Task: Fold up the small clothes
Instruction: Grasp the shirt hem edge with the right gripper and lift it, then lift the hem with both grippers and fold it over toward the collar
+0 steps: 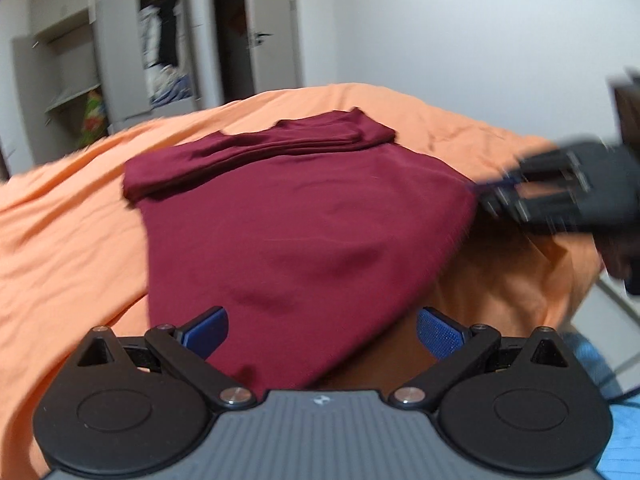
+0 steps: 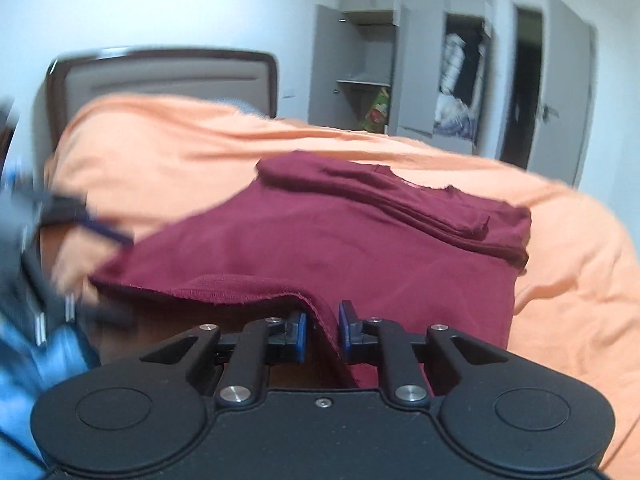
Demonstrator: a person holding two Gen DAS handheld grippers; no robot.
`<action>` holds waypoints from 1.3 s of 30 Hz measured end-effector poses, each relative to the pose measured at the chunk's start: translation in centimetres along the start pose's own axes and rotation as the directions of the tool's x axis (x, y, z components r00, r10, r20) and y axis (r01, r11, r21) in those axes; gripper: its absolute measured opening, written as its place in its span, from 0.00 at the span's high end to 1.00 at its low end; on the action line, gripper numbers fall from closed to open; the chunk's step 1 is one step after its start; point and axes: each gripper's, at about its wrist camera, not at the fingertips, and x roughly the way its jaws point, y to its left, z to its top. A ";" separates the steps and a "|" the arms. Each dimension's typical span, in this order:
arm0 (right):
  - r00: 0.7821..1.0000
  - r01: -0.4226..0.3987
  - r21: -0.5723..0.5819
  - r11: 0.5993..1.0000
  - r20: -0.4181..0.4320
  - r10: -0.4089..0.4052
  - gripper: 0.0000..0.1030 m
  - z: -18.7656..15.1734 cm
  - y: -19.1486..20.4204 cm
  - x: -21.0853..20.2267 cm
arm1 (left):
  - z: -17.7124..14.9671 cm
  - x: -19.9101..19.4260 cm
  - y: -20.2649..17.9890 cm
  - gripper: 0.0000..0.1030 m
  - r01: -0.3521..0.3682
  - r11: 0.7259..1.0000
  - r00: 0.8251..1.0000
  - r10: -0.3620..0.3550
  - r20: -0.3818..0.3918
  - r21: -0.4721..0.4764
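Between the right gripper's nearly closed fingers hangs the maroon shirt's hem; the left gripper gapes wide over it, holding nothing. Lifted one-sided off the orange bed, the fold could skew.

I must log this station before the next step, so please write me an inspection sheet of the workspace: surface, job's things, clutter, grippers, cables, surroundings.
Surface: bed with orange cover, wrinkled.
Job's things: one maroon garment lying on the cover, its far part already folded over into a band; near hem lifted.
Clutter: nothing seen on the bed; a blue fabric shows at the near edge, unclear what it is.
Grippers: left gripper open, the garment's near edge between its fingers; right gripper shut on a fold of the hem.
Cables: a thin dark line beside the blue fabric, maybe a cable.
Surroundings: open wardrobe with clothes, door, headboard, white walls.
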 end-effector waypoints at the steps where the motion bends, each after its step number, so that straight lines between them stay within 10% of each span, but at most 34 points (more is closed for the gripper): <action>1: 1.000 -0.010 0.042 0.999 -0.004 0.010 0.83 0.5 -0.7 0.3 | 0.0 0.3 -0.5 0.01 0.001 1.000 1.000 -0.001 -0.004 0.019; 9: 1.000 -0.023 0.117 0.993 -0.014 0.025 0.83 0.6 -2.2 1.0 | 0.2 2.5 -1.1 0.10 -0.134 0.988 0.990 0.138 -0.039 0.079; 22: 0.999 0.023 0.057 0.998 -0.048 -0.020 0.63 -2.2 -0.5 -1.2 | -1.2 0.1 3.1 0.88 -0.217 0.976 0.976 0.217 0.006 -0.014; 26: 0.995 0.063 -0.074 0.995 -0.069 -0.068 0.40 -3.9 1.6 -1.7 | -0.1 -0.9 4.4 0.91 -0.212 0.975 0.975 0.216 0.046 -0.069; 32: 0.973 0.195 -0.283 0.939 -0.065 -0.222 0.36 -6.3 3.9 -1.2 | 2.2 -1.8 5.2 0.93 -0.206 0.974 0.970 0.216 0.112 -0.092; 39: 0.920 0.374 -0.347 0.860 0.022 -0.391 0.59 -7.7 3.4 -2.0 | 3.4 -2.9 5.2 0.94 -0.231 0.969 0.957 0.242 0.160 -0.085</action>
